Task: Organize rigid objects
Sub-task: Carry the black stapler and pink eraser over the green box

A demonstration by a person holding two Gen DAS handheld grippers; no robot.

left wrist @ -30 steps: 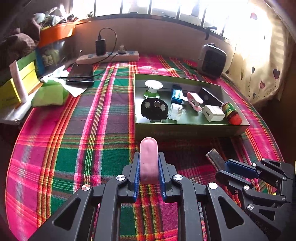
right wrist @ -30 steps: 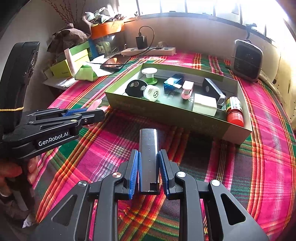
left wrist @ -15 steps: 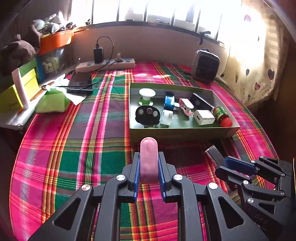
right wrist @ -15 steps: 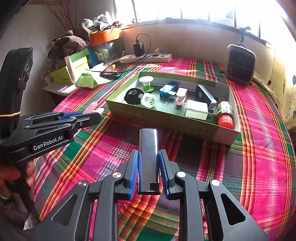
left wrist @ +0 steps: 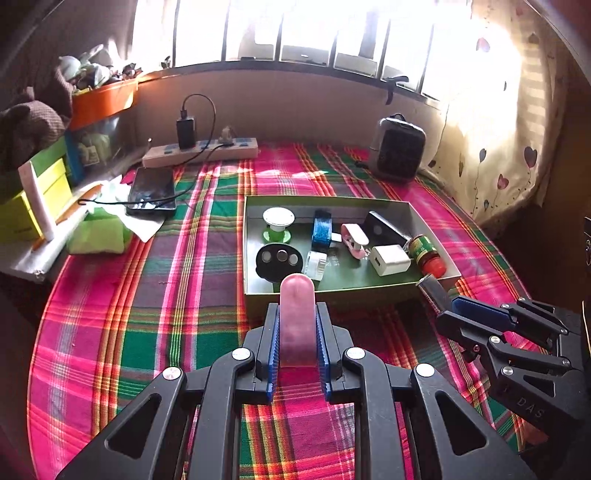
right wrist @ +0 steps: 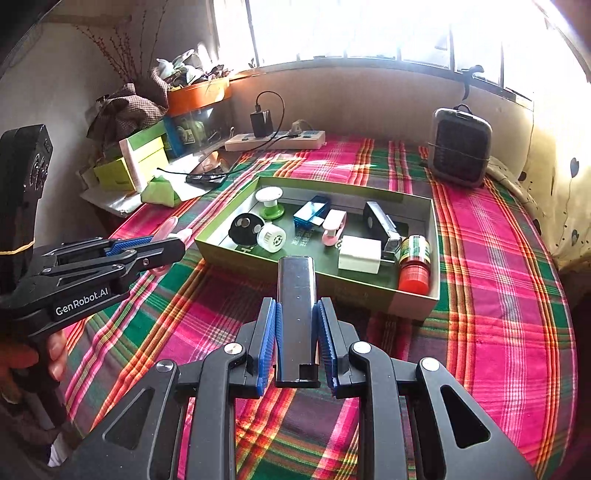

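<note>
Carrying both items to green box [left wrist: 343,295] ahead: left tool [left wrist: 297,334] clamps pink piece [left wrist: 296,317], right tool [right wrist: 297,339] clamps black bar [right wrist: 296,295]. Release w/ clearance over bare floor, avoiding contents.

- I'm in a home, at a plaid cloth [left wrist: 166,295] by a sunny window [left wrist: 295,29].
- Far off: a power strip [left wrist: 201,153], a charging phone [left wrist: 151,192].
- Right: a heart-print curtain [left wrist: 509,147], a small heater [right wrist: 461,147].
</note>
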